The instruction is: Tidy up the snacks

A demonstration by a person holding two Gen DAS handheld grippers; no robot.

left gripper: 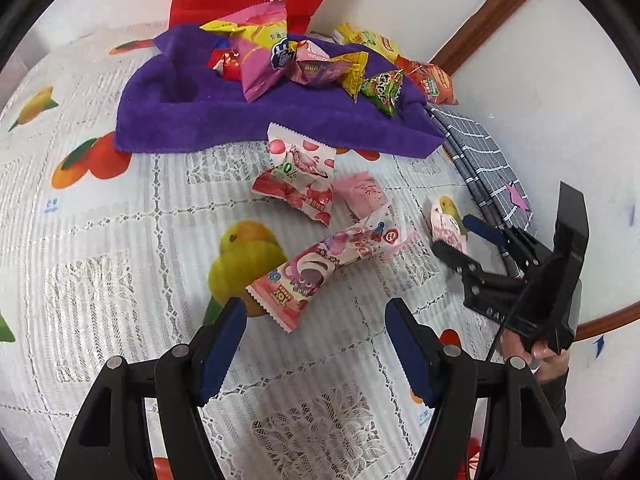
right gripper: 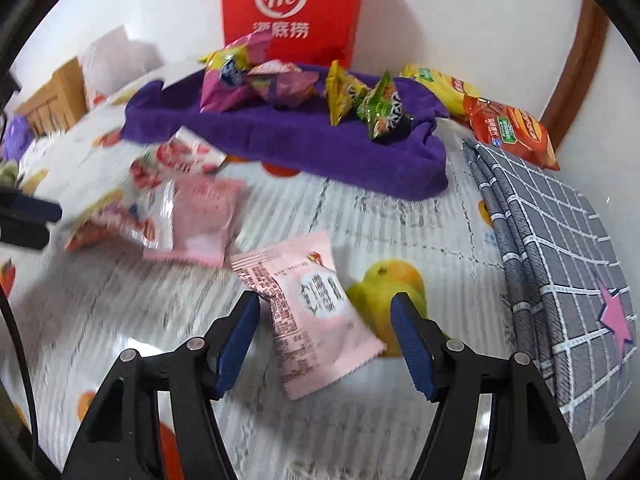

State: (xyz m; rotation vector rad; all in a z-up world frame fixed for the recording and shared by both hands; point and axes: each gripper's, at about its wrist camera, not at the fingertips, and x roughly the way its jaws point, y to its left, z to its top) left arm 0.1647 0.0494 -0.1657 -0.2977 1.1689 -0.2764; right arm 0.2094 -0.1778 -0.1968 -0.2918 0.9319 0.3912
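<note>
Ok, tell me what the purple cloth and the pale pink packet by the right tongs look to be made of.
Purple cloth: soft towel-like fabric, probably microfiber; fuzzy matte nap, rounded folds.
Pale pink packet: thin plastic film, likely matte; crimped zigzag ends, printed text, little glare.

purple towel, grey checked cloth

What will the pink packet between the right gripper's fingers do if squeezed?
The pink packet looks puffy and thin-walled, so it would probably crumple. It lies flat, so rolling seems unlikely. Its glossy wrapper might slip in the open right gripper.
</note>
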